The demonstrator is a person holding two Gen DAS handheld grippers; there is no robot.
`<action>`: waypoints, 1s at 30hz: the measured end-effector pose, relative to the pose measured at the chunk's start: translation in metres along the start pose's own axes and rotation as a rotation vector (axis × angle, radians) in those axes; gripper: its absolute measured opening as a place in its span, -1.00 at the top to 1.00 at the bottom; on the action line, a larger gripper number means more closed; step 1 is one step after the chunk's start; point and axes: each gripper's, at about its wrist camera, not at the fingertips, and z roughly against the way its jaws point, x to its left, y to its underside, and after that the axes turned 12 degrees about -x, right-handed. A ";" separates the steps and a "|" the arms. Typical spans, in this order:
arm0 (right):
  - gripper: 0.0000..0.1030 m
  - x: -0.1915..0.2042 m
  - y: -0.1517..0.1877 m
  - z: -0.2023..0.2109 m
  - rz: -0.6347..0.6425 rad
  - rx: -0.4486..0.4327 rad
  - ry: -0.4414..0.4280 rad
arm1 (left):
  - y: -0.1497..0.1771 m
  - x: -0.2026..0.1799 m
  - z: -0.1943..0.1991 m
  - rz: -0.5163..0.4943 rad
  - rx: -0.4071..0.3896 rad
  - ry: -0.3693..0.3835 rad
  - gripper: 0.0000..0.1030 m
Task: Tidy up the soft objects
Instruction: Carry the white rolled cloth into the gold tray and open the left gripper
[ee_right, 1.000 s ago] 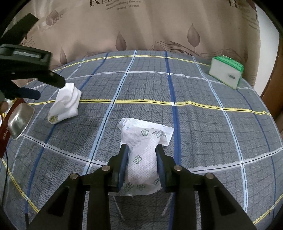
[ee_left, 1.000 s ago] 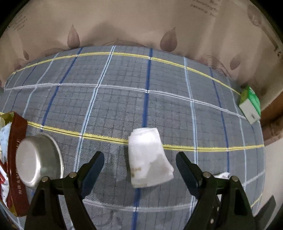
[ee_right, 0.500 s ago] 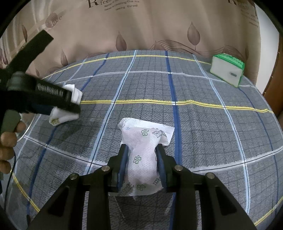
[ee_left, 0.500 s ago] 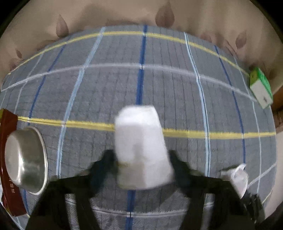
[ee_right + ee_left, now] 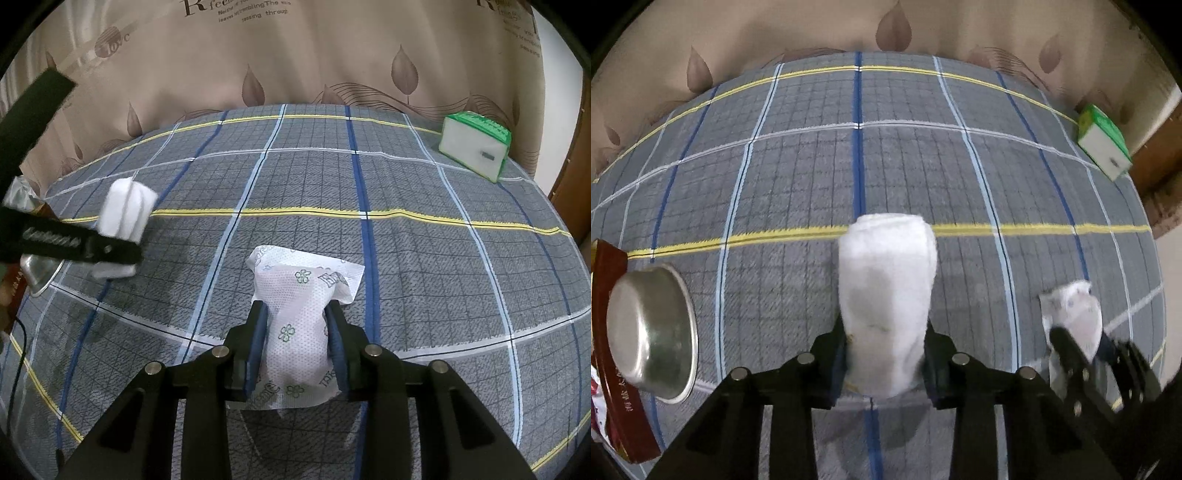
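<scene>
My left gripper (image 5: 885, 350) is shut on a plain white folded cloth (image 5: 886, 291), held above the grey plaid bedsheet (image 5: 857, 155). The same cloth shows in the right wrist view (image 5: 125, 210) at the left, in the left gripper (image 5: 110, 254). My right gripper (image 5: 295, 347) is shut on a white tissue pack with green flower print (image 5: 299, 317), just above the sheet. In the left wrist view that pack (image 5: 1075, 314) is at the lower right, in the right gripper (image 5: 1082, 343).
A steel bowl (image 5: 650, 332) lies at the left on a dark red packet (image 5: 613, 332). A green and white tissue box (image 5: 476, 147) sits at the bed's far right corner, near a wooden door. A beige leaf-print curtain (image 5: 295, 55) hangs behind the bed.
My left gripper went forward around the white cloth, closed on it and lifted it off the sheet. My right gripper kept its hold on the tissue pack and barely moved.
</scene>
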 end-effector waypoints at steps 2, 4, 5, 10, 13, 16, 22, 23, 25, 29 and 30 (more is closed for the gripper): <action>0.37 0.000 0.000 0.000 0.004 0.001 0.004 | 0.007 0.001 0.007 -0.014 -0.001 0.011 0.34; 0.37 0.000 0.000 0.000 0.006 0.001 0.006 | 0.015 0.004 0.015 -0.030 0.002 0.009 0.35; 0.37 0.001 0.000 0.000 0.006 0.001 0.006 | 0.019 0.006 0.018 -0.041 0.007 0.006 0.35; 0.37 0.002 0.000 0.000 0.015 0.003 0.013 | 0.041 0.014 0.043 -0.093 -0.006 0.021 0.34; 0.37 0.004 0.000 0.000 0.020 0.003 0.018 | 0.054 0.019 0.058 -0.124 -0.007 0.039 0.34; 0.37 0.004 0.000 0.000 0.021 0.004 0.019 | 0.066 0.025 0.073 -0.148 -0.014 0.046 0.34; 0.37 0.004 0.000 0.000 0.022 0.003 0.020 | 0.083 0.033 0.094 -0.175 -0.021 0.053 0.34; 0.37 0.004 0.000 0.000 0.023 0.004 0.020 | 0.089 0.037 0.100 -0.186 -0.022 0.047 0.34; 0.37 0.003 0.000 0.000 0.023 0.004 0.020 | 0.097 0.045 0.108 -0.196 -0.020 0.035 0.34; 0.37 0.004 0.000 0.000 0.026 0.002 0.018 | 0.110 0.067 0.122 -0.183 -0.017 0.004 0.34; 0.37 0.004 0.000 0.000 0.026 0.002 0.019 | 0.113 0.075 0.126 -0.174 -0.018 -0.006 0.34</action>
